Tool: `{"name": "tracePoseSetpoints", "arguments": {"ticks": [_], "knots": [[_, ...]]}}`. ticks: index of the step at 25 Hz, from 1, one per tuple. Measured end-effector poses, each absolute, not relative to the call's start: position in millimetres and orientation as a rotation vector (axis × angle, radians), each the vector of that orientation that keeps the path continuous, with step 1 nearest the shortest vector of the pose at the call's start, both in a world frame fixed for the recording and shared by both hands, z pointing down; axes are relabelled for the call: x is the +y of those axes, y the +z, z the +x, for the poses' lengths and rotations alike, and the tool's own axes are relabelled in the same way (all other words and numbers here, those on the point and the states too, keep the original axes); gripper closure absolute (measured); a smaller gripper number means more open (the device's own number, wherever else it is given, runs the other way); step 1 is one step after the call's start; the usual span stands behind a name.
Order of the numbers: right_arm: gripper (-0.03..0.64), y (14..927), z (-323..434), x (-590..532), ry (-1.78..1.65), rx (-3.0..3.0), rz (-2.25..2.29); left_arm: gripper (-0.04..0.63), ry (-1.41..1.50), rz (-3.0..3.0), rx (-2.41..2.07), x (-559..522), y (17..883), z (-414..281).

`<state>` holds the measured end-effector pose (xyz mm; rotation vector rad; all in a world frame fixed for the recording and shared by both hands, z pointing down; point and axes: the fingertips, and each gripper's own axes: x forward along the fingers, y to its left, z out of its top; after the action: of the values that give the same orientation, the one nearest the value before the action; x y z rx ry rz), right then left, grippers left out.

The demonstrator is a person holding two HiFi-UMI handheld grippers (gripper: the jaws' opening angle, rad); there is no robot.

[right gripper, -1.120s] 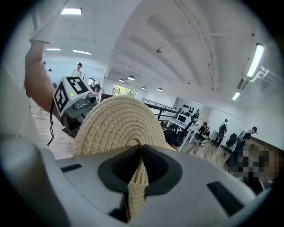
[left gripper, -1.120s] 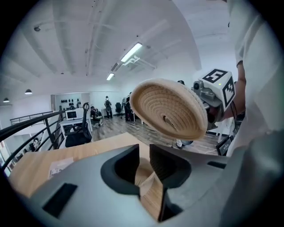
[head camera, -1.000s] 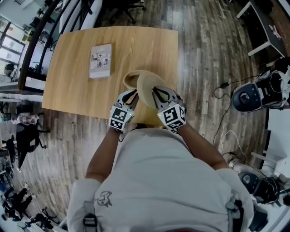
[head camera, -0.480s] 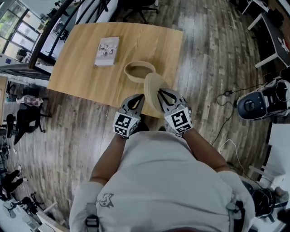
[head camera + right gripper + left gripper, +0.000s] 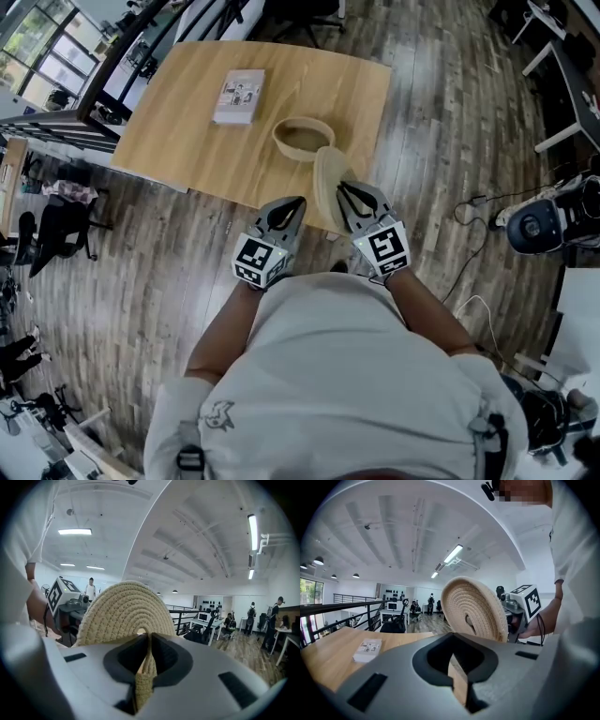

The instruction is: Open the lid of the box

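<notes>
On the right gripper [image 5: 146, 644]: jaws pressed onto the rim of the woven lid [image 5: 125, 613], pinching a narrow strip of coiled rope at 6 o'clock of the disc. Lid upright on its edge, flat face turned toward the left gripper [image 5: 292, 206], with its coils and a small loop at the centre plain in the left gripper view. Off the box [image 5: 305, 138] altogether, held in the air over the near edge of the table [image 5: 178, 131].

On the left gripper: jaws fully together, nothing between them. Tips aimed toward 1 o'clock in the head view, just beside the lid at its 9 o'clock; touching or not, cannot tell.

Outward from there: the left marker cube [image 5: 255, 260] at 9 o'clock of the right marker cube [image 5: 384, 251], both close to the torso. Bare left forearm [image 5: 225, 314] and bare right forearm [image 5: 420, 302] reaching forward and down from a white shirt [image 5: 328, 375]. Elbows bent and spread, wrists drawn in toward each other, setting the two grippers in a narrow V.

At 11 o'clock of the lid, the box: a low woven ring, open, standing on the table near the lid's far end. At 10 o'clock of the box, a booklet [image 5: 239, 97] lying flat on the table, apart from it. All around, a wood-plank floor [image 5: 441, 112].
</notes>
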<state>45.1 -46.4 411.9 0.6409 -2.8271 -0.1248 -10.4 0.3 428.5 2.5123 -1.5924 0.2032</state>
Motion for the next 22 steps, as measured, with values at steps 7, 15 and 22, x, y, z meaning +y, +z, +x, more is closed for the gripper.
{"name": "tracePoseSetpoints", "arguments": {"ticks": [7, 15, 22], "knots": [[0.586, 398.0, 23.4, -1.7, -0.095, -2.843, 0.678, 0.591, 0.179, 2.544, -1.554, 45.3, 406.3, -39.5], [0.586, 386.6, -0.6, 53.0, -0.04, -2.868, 0.764, 0.591, 0.183, 2.577, -1.506, 107.7, 399.8, -77.2], [0.586, 380.0, -9.2, 96.8, -0.013, -2.866, 0.821, 0.59, 0.172, 2.612, -1.466, 150.6, 393.4, -101.3]]}}
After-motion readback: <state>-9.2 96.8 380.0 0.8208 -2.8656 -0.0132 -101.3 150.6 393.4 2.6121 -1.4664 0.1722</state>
